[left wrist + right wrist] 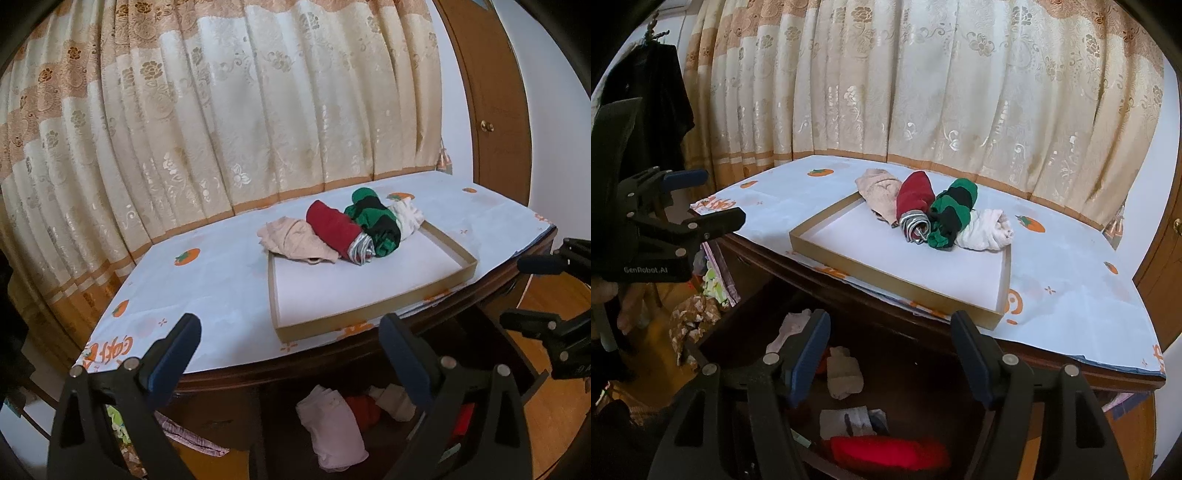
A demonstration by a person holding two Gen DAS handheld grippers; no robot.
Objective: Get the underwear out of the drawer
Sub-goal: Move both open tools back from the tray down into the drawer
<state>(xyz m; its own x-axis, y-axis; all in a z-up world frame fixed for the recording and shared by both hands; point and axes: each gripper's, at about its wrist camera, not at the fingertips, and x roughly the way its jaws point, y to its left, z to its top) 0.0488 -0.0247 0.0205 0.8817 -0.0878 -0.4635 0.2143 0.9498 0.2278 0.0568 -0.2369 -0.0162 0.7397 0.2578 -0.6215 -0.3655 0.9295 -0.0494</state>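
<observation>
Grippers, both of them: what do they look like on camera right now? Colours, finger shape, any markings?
Both match. The left gripper and right gripper have matte black plastic bodies with triangular cut-out frames and silver round pivot bolts. Each finger is long and flat, faced with a dark blue ribbed pad. Seen from the right wrist, the left gripper's body carries white "GenRobot.AI" lettering. No cables visible.

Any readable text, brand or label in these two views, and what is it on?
"GenRobot.AI": on the black body of the left gripper, seen in the right wrist view.
Orange lettering on the tablecloth front edge: stylised, not readable.
Partial letter on the right gripper body: cut off, unreadable.
</observation>
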